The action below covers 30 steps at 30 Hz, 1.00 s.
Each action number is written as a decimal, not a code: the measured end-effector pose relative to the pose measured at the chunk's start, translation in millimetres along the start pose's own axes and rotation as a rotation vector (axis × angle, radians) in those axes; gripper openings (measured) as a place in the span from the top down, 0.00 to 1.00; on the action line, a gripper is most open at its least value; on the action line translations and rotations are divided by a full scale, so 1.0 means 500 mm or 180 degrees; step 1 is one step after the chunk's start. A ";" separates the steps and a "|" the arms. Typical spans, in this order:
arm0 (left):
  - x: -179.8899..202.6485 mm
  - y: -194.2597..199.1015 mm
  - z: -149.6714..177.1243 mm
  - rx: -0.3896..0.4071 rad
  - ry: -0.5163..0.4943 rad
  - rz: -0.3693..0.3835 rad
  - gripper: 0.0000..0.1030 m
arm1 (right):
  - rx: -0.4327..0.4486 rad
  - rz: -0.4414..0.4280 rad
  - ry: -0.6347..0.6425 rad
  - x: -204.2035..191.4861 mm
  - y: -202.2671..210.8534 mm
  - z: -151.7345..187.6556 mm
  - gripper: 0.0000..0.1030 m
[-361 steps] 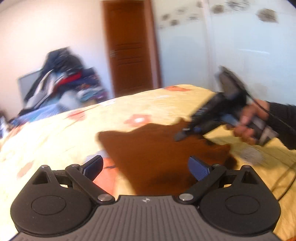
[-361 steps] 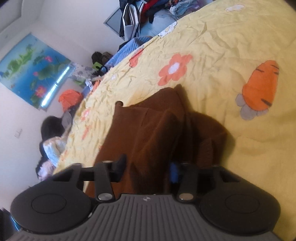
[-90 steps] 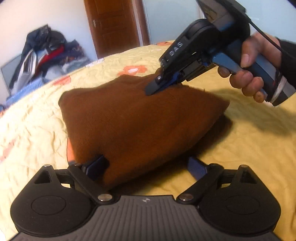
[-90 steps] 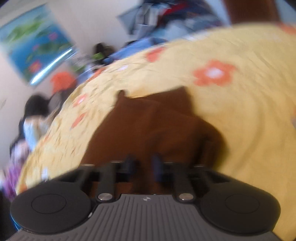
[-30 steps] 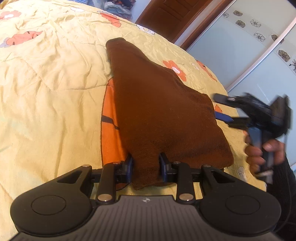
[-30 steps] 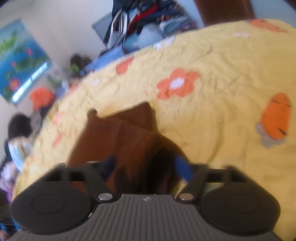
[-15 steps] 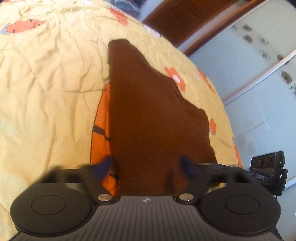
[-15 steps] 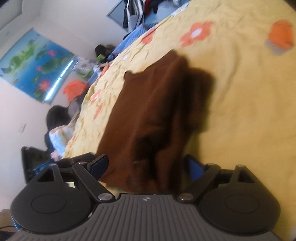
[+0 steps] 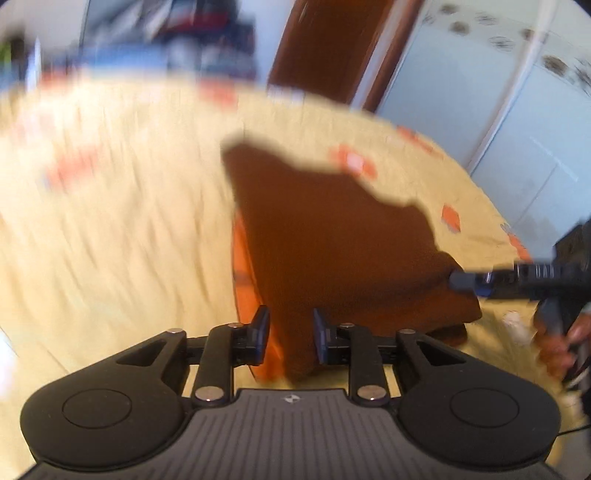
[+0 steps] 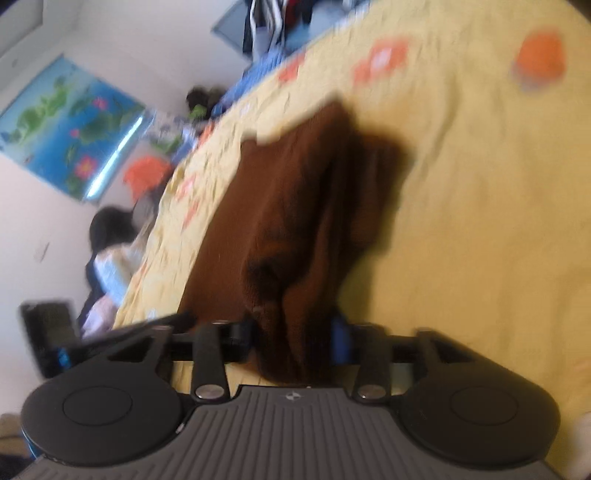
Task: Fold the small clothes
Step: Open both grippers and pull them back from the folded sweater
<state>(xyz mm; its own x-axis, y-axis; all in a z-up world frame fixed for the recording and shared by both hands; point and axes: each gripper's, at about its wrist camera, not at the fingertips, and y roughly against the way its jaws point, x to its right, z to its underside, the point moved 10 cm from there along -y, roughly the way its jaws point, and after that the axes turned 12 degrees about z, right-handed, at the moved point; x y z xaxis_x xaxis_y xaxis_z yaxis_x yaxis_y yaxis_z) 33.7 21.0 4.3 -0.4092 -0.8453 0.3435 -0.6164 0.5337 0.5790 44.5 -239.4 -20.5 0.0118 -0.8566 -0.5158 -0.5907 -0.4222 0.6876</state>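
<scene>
We see the brown knit garment (image 9: 332, 236) lying folded on the yellow bedspread (image 9: 122, 206), roughly mid-bed, w/ its narrow far end toward the wooden door (image 9: 332, 44) side and its wider near end at our grippers. It partly covers an orange carrot print (image 9: 245, 280) on the spread.

Left gripper (image 9: 291, 332): fingers drawn in narrow, pinching the near corner of the garment btwn the blue pads (image 9: 319, 330); fabric fills the gap. Bedspread in the left wrist view is motion-blurred.

Right gripper (image 10: 295, 339): also narrow, clamped on a bunched fold of the same garment (image 10: 295, 206); cloth is gathered thick btwn the fingers and hides part of the pads. In the left wrist view we see the right gripper (image 9: 465, 280) tip meeting the garment's right corner, w/ the person's right hand (image 9: 557, 339) on its handle near the bed's right edge.

Beyond the bed's far edge: a pile of clothes (image 10: 280, 22), blurred. On the wall, a blue-green poster (image 10: 70, 136). Sliding wardrobe doors (image 9: 517, 110) stand beside the wooden door.
</scene>
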 end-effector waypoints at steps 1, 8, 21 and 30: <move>0.016 0.012 -0.016 0.0136 -0.0184 -0.0073 0.58 | 0.0165 0.0129 0.0090 -0.006 0.015 -0.023 0.49; 0.091 -0.141 -0.015 -0.0163 -0.0797 -0.0261 0.17 | 0.0332 0.0529 0.0925 -0.149 -0.064 -0.110 0.34; 0.085 -0.149 0.013 -0.0203 -0.0868 -0.0398 0.14 | 0.0234 0.0677 0.0981 -0.125 -0.137 -0.085 0.43; 0.053 -0.058 0.110 -0.0060 -0.0421 -0.0679 0.07 | 0.0736 0.1060 0.0813 -0.065 0.057 0.100 0.00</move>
<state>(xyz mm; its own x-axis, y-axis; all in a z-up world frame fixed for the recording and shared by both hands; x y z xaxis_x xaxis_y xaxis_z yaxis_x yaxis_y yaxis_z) 3.8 -15.6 -44.0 -0.3565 -0.9274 0.1129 -0.6862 0.3420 0.6420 -13.1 -208.5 -9.6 -0.0279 -0.9918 -0.1247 -0.7596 -0.0600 0.6476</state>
